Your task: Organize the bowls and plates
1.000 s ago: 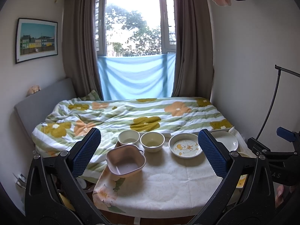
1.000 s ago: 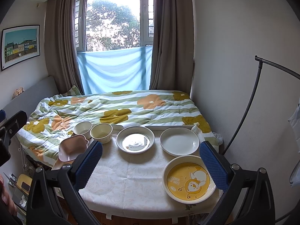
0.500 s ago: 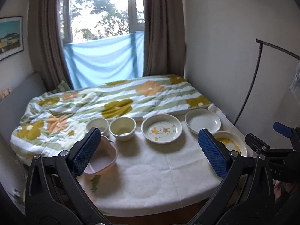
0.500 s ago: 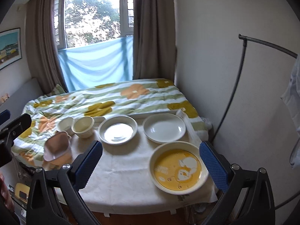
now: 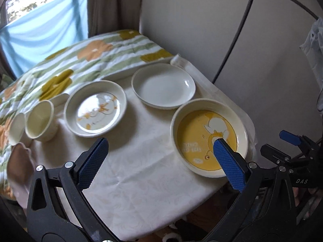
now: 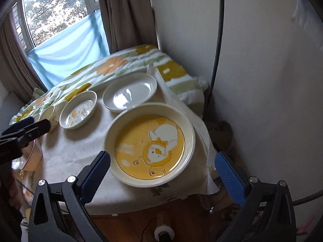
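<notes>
Both tongs spread wide, nothing between the pads. Right tongs (image 6: pixel 161 169) hover low over the near right corner of the counter (image 5: pixel 141 171), straddling the yellow plate (image 6: pixel 150 147). Left tongs (image 5: pixel 159 161) hang above the bare cloth at the counter's middle, with their right pad in front of the yellow plate's near rim in that view.

Layout on counter: yellow plate nearest, at the right edge. White plate (image 5: pixel 163 85) just behind it, apart by a narrow gap. Patterned plate (image 5: pixel 95 107) to the left of that. Two cream bowls (image 5: pixel 40 121) further left, side by side. Pink dish (image 6: pixel 30 157) at the near left corner, partly hidden.

Handling, judged: plates look glazed ceramic, so stiff, slick, breakable, moderately heavy. Yellow plate has a raised upright rim; pinch across that rim wall at the near edge, one pad inside and one outside. Thin-edge grip invites tilt, so lift level. Cloth underneath may drag.
</notes>
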A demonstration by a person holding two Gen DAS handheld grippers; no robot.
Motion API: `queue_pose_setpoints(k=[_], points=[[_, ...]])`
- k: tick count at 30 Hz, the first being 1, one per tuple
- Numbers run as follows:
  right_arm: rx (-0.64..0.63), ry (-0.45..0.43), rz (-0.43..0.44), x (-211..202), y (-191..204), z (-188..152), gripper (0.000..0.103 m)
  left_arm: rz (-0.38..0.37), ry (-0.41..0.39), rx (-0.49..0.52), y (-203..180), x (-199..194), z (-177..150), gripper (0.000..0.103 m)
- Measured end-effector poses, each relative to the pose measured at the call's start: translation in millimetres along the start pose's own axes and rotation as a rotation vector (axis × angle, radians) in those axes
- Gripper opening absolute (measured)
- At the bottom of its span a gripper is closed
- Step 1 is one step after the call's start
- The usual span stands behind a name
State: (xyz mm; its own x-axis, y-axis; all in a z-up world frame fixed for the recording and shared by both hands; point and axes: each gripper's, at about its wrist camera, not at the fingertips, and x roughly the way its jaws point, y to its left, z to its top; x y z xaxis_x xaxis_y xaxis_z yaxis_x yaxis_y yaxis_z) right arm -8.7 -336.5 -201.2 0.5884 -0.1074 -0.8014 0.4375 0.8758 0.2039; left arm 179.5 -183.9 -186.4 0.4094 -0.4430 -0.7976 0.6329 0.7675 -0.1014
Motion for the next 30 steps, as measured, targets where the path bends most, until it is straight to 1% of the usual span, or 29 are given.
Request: queue_pose_setpoints(k=[3,6,7,8,10,11,12,13,14,15,16,18,19,20,22,24,30], points=[[0.067,0.074,0.069,30.1,-24.3,-2.0,0.103,-0.04,0.091,0.035,-6.2,44.0,3.9,0.102],[0.135,0.11,0.137,48.7,-42.5,-3.1,0.103,-0.072,0.162,0.05,-12.6,80.7,6.4,0.102],[0.145,0.119,0.154,53.4,-45.8,-3.9,0.1,-0.084,0.183,0.049,-13.5,89.3,6.1,0.102],[0.152,0.132,0.171,58.8,-49.0,-3.3,0.096,-0.094,0.203,0.047,-13.4,98.0,6.1,0.099],[0.153,0.174,0.191,71.1,-52.0,-1.1,0.073,-0.107,0.244,0.044,-14.4,115.0,6.6,0.091],[0.151,0.187,0.199,76.1,-53.2,-0.5,0.069,-0.11,0.259,0.044,-14.8,121.4,7.0,0.083],[0.153,0.194,0.208,79.3,-54.1,0.3,0.06,-0.109,0.271,0.043,-16.8,125.4,6.8,0.078],[0.155,0.197,0.217,81.0,-55.5,1.0,0.055,-0.108,0.281,0.041,-17.0,129.4,6.9,0.077],[0.158,0.199,0.224,83.7,-57.5,2.0,0.054,-0.114,0.292,0.036,-16.8,133.5,6.8,0.072],[0.16,0.202,0.229,84.8,-58.4,2.9,0.052,-0.119,0.301,0.031,-16.0,136.1,6.7,0.065],[0.161,0.206,0.236,87.4,-59.7,4.8,0.045,-0.123,0.312,0.027,-15.6,139.2,6.7,0.06],[0.158,0.215,0.232,90.6,-61.9,7.5,0.035,-0.129,0.333,0.02,-15.5,146.4,5.3,0.038],[0.156,0.217,0.23,93.4,-63.6,9.3,0.032,-0.133,0.342,0.017,-15.8,149.6,5.1,0.031],[0.154,0.217,0.225,95.8,-66.3,10.5,0.03,-0.139,0.351,0.014,-15.8,152.0,5.1,0.023],[0.154,0.22,0.218,97.9,-68.9,12.1,0.022,-0.139,0.358,0.011,-15.9,154.9,4.7,0.02],[0.16,0.224,0.218,98.3,-71.5,13.1,0.018,-0.135,0.36,0.014,-15.8,155.0,4.7,0.019],[0.146,0.235,0.206,102.7,-69.7,20.0,0.017,-0.128,0.357,0.028,-17.5,155.5,7.1,0.019]])
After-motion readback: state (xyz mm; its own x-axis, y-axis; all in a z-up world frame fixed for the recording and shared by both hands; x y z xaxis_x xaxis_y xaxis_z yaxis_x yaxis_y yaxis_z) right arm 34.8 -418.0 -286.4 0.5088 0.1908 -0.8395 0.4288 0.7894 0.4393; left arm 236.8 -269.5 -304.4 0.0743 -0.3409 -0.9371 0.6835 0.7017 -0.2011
